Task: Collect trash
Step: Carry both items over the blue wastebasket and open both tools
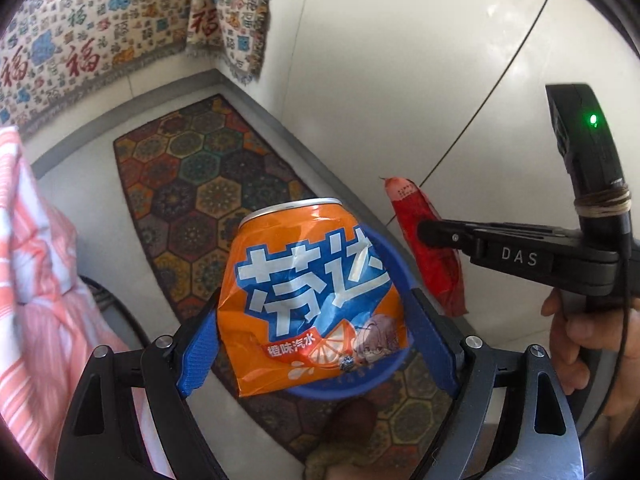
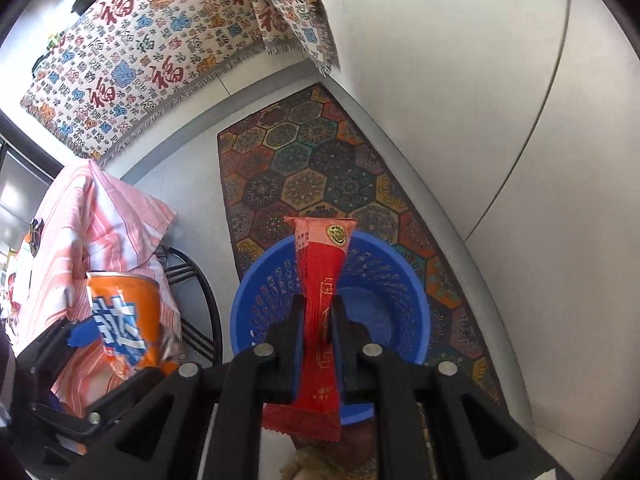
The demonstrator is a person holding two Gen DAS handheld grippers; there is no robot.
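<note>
left hand-held gripper (image 1: 316,320): clamped on crushed orange can (image 1: 308,292) | right hand-held gripper (image 2: 316,320): pinching red wrapper (image 2: 320,300) | both above blue basket (image 2: 400,280)

Both wrist views look steeply down, sharing (close) the basket (image 2: 404,280).

Crumpled orange soda can (image 1: 312,300) upright, red snack wrapper (image 2: 320,304) hanging lengthwise — both above blue basket (image 2: 400,280)

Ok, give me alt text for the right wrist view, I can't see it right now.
The right gripper pinches a red wrapper in its shut jaws directly above a blue basket standing on a patterned rug. At lower left, the left gripper holds a crushed orange can beside pink striped cloth.
</note>
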